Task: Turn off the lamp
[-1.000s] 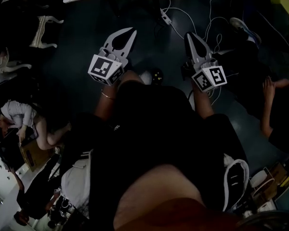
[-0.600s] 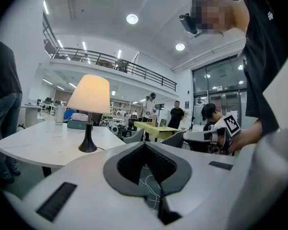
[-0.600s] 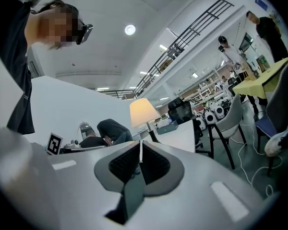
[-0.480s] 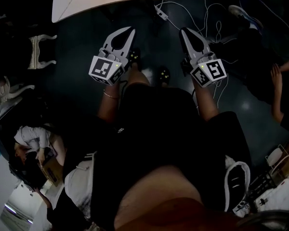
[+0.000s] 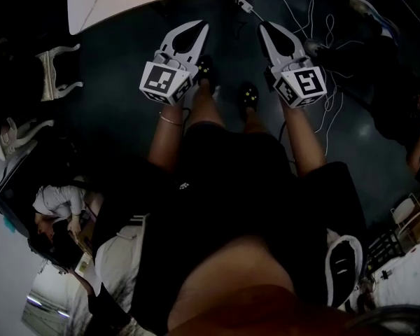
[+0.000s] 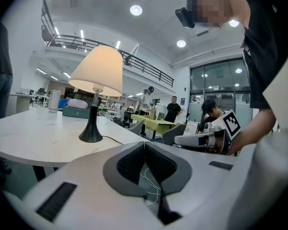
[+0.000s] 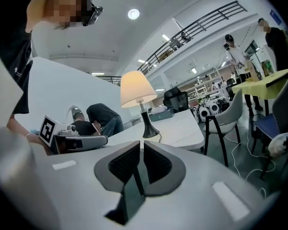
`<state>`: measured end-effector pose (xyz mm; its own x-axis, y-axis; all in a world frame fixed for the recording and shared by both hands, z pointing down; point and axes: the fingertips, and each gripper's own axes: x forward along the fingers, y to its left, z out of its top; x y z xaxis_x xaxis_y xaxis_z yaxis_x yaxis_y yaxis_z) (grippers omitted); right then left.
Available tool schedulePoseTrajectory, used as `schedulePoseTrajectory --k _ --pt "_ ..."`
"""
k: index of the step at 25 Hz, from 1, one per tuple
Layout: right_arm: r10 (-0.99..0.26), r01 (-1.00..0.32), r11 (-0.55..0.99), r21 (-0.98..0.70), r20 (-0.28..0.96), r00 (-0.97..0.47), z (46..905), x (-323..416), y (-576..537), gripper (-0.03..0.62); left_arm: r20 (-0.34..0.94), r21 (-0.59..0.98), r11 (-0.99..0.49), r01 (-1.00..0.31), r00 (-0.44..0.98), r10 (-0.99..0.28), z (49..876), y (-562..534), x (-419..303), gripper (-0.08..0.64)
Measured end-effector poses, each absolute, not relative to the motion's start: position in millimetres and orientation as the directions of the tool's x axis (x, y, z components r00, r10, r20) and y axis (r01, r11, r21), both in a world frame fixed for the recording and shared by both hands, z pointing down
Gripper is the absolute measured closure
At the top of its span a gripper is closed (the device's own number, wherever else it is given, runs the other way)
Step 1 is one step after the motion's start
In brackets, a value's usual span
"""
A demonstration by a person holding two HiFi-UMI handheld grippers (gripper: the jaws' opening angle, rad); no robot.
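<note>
On smooth white tabletop (image 6: 33, 133), cone-shaded lamp (image 6: 97, 75)

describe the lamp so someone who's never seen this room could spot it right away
Start at the big white table. The lamp stands alone near its edge, a cord trailing from its foot. Nothing else there has a glowing cream cone shade on a thin stem with a flared black base; the teal box behind it is low and flat.
</note>
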<state>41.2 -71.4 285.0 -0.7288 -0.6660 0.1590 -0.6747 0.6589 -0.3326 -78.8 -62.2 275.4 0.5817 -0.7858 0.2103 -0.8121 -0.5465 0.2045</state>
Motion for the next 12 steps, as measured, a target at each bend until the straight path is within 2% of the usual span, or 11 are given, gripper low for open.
schedulePoseTrajectory --k 5,12 --pt "-0.650 -0.688 0.656 -0.310 0.230 -0.724 329.3 28.3 -97.3 0.588 0.258 0.230 -0.558 -0.797 0.603 -0.755 317.1 -76.8 -67.8 0.552" --pt "-0.646 -0.699 0.648 -0.304 0.268 -0.715 364.4 16.5 -120.8 0.575 0.215 0.275 -0.568 -0.776 0.625 -0.751 342.2 -89.2 -72.7 0.552"
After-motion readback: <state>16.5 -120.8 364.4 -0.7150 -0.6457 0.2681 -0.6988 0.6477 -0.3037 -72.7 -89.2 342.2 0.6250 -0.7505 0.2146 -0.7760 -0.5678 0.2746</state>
